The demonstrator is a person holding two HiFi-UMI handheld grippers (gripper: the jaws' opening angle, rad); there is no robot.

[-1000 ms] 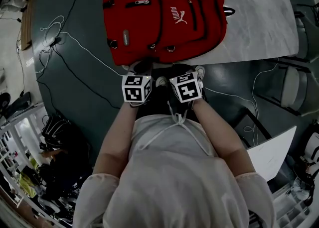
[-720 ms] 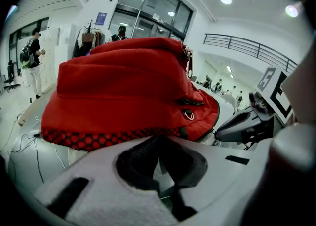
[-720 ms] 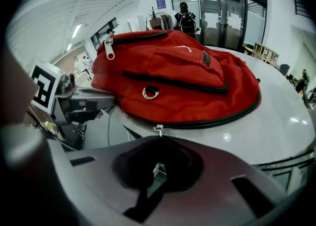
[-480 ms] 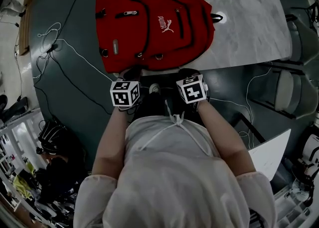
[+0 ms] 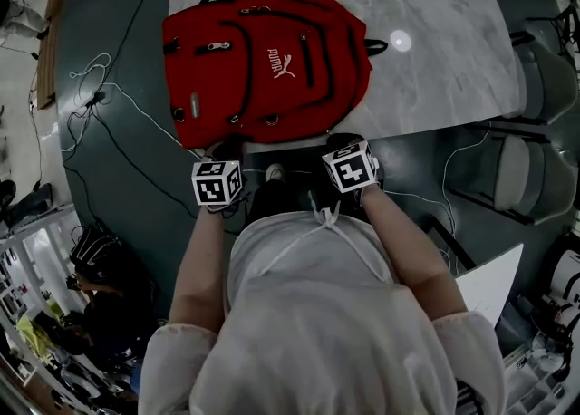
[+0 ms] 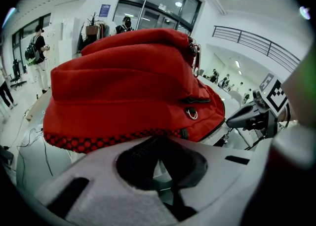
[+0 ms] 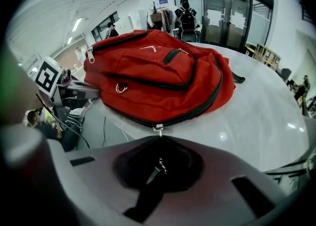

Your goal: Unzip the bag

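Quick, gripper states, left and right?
Left gripper: fingers closed, nothing held.
Right gripper: fingers closed, empty, tips just short of the zipper pull on the backpack.

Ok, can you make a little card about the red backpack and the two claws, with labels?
bag: red backpack, lying flat on the pale marbled table
zips: all look closed
left claw: shut, empty, at the backpack's bottom edge
right claw: shut, right by a zipper pull; can't tell if they touch
job: unzipping not yet begun
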